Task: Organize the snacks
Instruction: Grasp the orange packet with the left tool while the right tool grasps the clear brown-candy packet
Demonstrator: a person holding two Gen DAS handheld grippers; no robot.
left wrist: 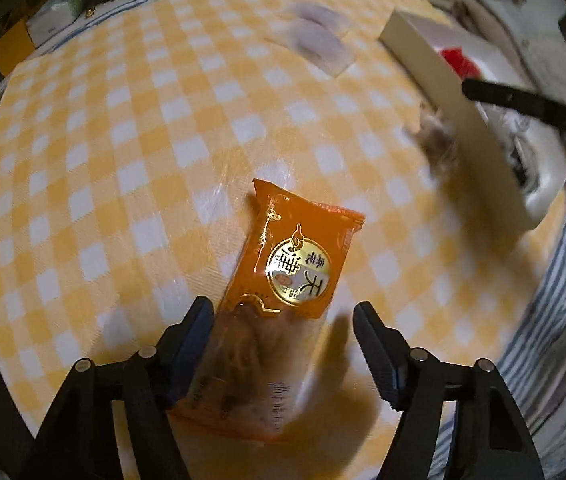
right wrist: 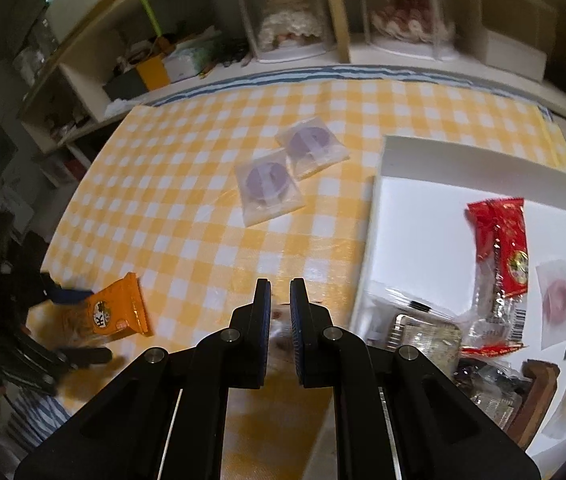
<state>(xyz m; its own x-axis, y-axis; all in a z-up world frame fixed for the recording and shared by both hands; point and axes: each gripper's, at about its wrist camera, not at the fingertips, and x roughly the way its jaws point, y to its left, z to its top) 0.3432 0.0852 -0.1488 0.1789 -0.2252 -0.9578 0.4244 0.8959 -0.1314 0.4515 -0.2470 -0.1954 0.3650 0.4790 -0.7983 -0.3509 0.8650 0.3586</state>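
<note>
Left gripper (left wrist: 283, 332) spread wide, astride orange snack pack (left wrist: 283, 280) lying on checked cloth (left wrist: 123, 160), near-left. Right gripper (right wrist: 280, 312) pinched on small pale packet (right wrist: 280, 334), just left of white box (right wrist: 403, 208).

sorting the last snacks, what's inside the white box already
In the shallow white cardboard box: a red foil snack packet, a clear pouch with a pink round sweet, and several silvery and clear wrappers. Whatever lies beneath that pile is covered.

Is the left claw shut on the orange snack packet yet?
No, open: the left claw straddles the orange snack packet, with a clear gap beside one finger.
</note>
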